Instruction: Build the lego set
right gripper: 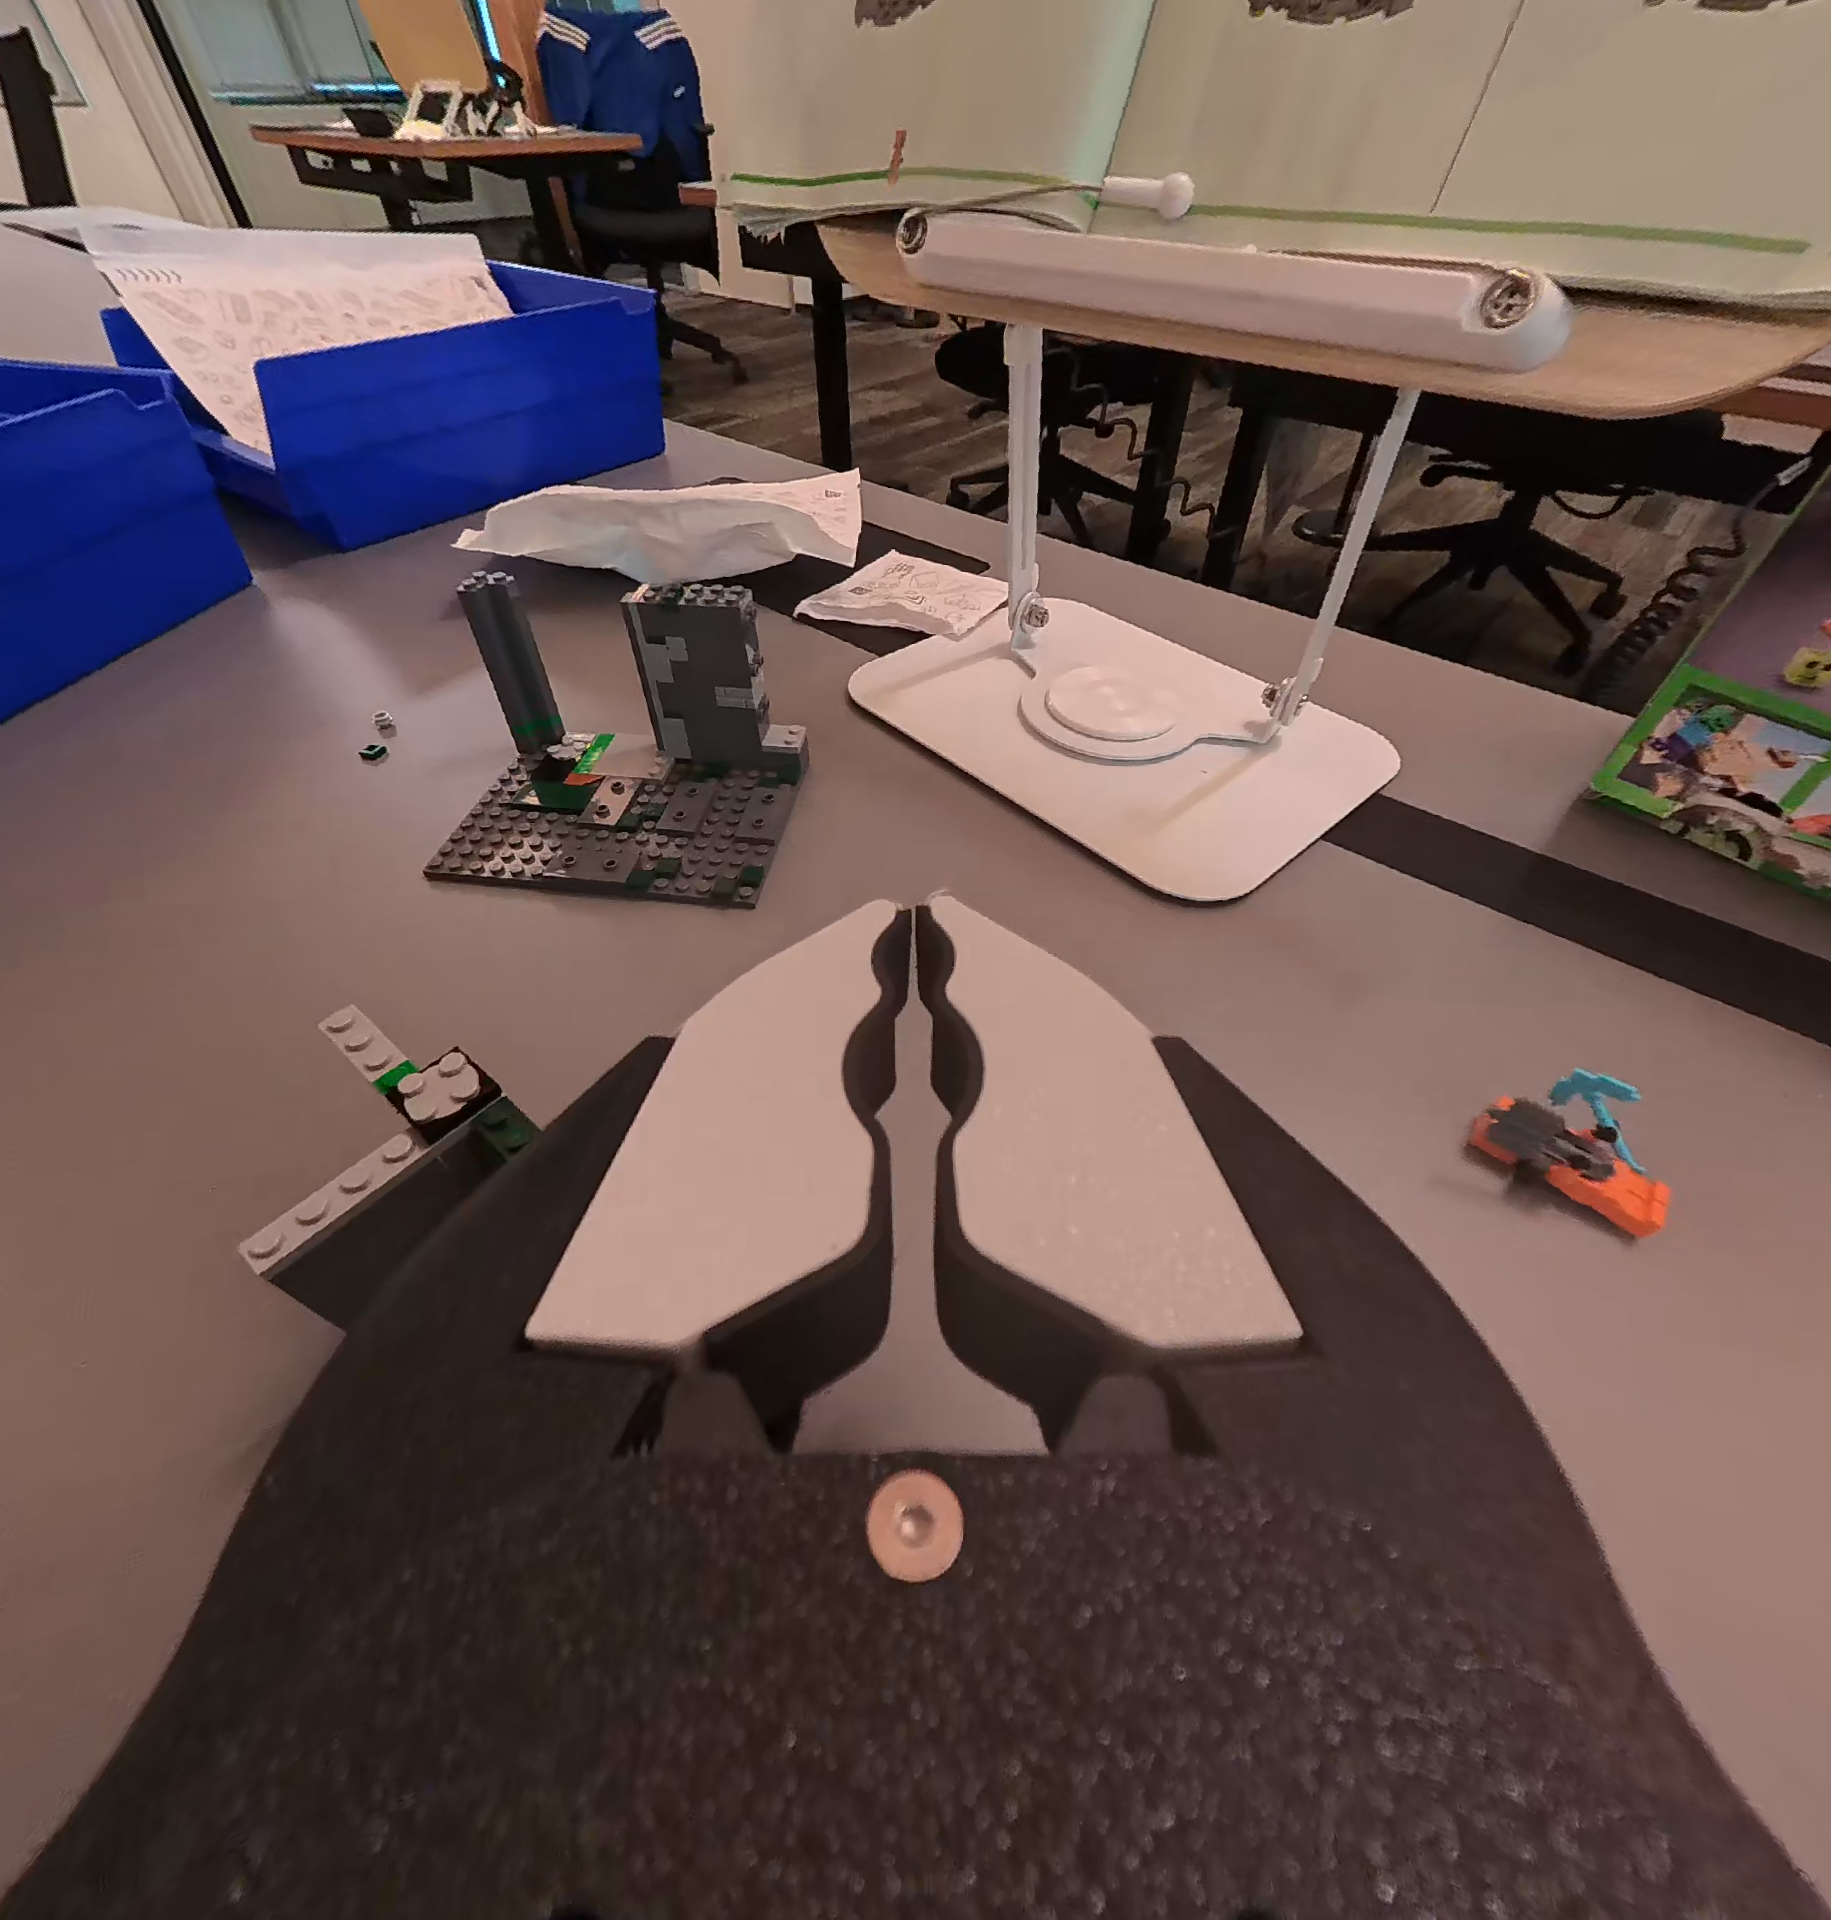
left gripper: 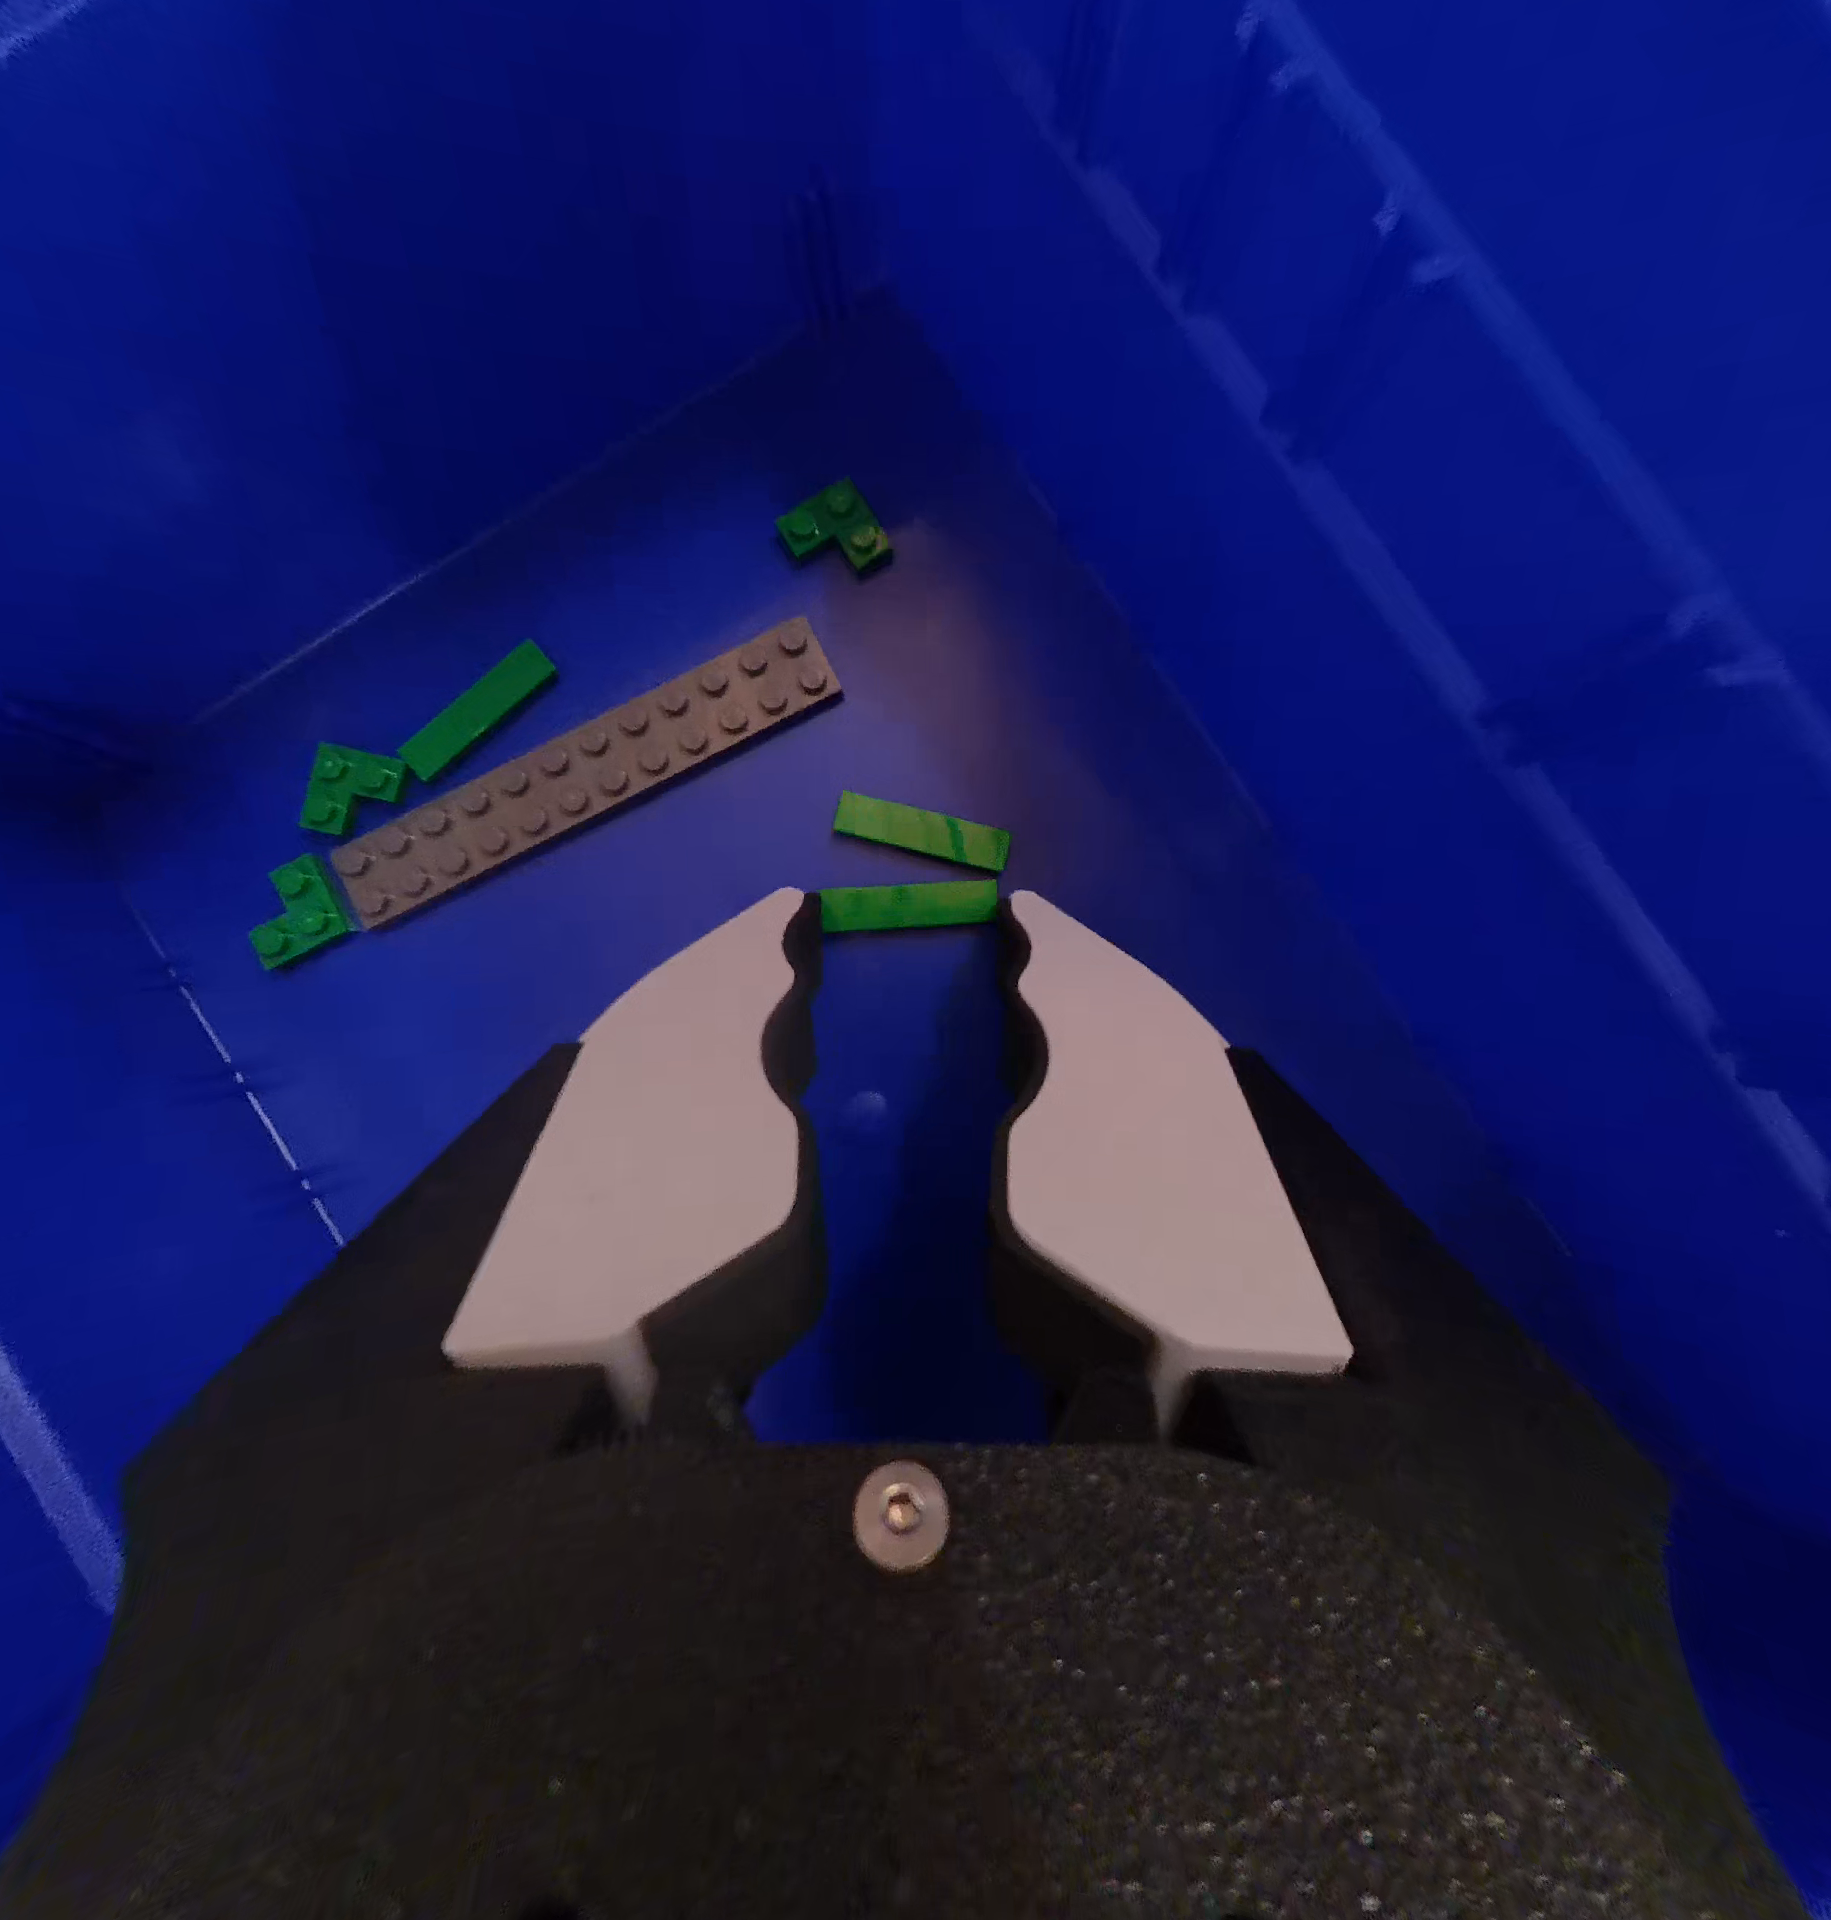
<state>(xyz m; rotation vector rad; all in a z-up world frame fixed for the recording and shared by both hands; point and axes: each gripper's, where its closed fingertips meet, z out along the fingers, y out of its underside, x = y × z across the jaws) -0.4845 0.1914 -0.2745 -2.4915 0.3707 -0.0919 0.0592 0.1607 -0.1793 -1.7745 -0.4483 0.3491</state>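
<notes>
My left gripper [left gripper: 905,916] reaches down into a blue bin [left gripper: 1410,520]. Its tips close on the two ends of a flat green tile [left gripper: 906,904] low over the bin floor. A second green tile [left gripper: 921,828] lies just beyond it. A long grey studded plate [left gripper: 589,774], another green tile [left gripper: 478,710] and three green L-shaped plates [left gripper: 836,527] [left gripper: 350,787] [left gripper: 298,914] lie on the bin floor. My right gripper [right gripper: 913,914] is shut and empty above the grey table. The partly built set [right gripper: 620,821], a dark baseplate with two grey towers, stands ahead to its left.
A small grey and green sub-assembly [right gripper: 391,1132] lies by my right gripper's left side. A small orange build [right gripper: 1571,1153] lies at the right. A white stand [right gripper: 1129,748], crumpled paper bags [right gripper: 672,525], blue bins [right gripper: 454,405] and the set's box [right gripper: 1742,790] ring the table. The grippers' ends are close to 55 cm from one another. The long grey studded plate [left gripper: 589,774] lies around 4 cm away from my left fingertips. From the left gripper's tips to the green tile [left gripper: 478,710] is close to 6 cm.
</notes>
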